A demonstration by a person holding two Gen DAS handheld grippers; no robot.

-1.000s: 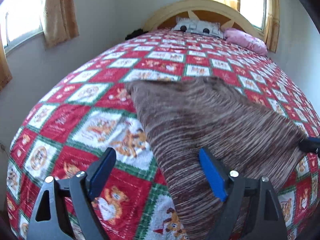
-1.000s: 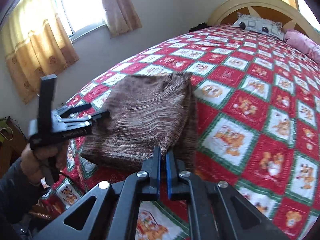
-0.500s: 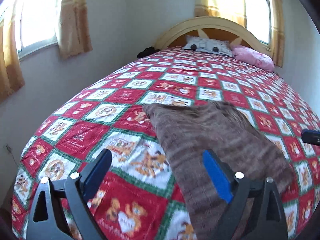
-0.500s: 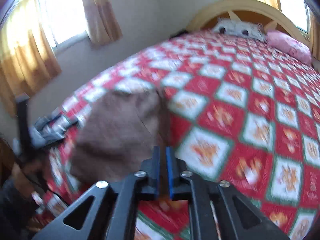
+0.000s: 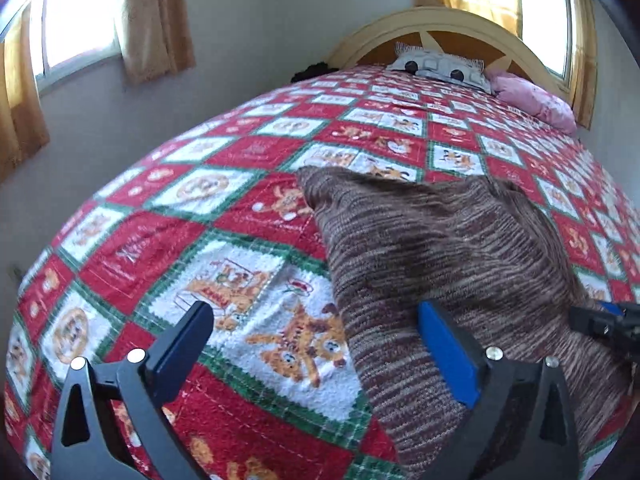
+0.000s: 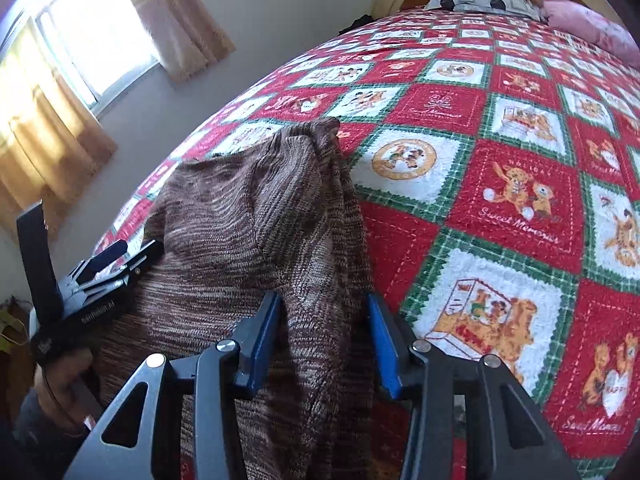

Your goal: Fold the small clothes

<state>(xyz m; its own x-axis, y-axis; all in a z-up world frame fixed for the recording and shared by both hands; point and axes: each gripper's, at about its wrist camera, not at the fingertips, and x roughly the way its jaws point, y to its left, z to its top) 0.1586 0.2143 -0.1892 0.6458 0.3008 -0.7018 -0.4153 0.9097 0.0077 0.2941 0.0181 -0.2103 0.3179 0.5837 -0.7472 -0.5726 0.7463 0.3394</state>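
Note:
A brown striped knit garment (image 5: pixel 448 264) lies folded on the red patchwork bedspread (image 5: pixel 152 248). My left gripper (image 5: pixel 316 344) is open wide over the garment's left edge and holds nothing. It shows in the right wrist view (image 6: pixel 120 258) at the cloth's left side. In the right wrist view the garment (image 6: pixel 248 240) lies bunched, with a raised fold running away from me. My right gripper (image 6: pixel 324 328) is open, its jaws standing either side of that fold's near end. It shows at the right edge of the left wrist view (image 5: pixel 608 322).
The bedspread (image 6: pixel 500 200) stretches right and away to a wooden headboard (image 5: pixel 452 28). A grey pillow (image 5: pixel 436 64) and a pink pillow (image 5: pixel 536 100) lie at the head. Curtained windows (image 5: pixel 80 28) and a wall run along the left.
My right gripper was shut and has opened around the garment's fold. Both grippers rose and came back down to the cloth. The garment's right side is more bunched.

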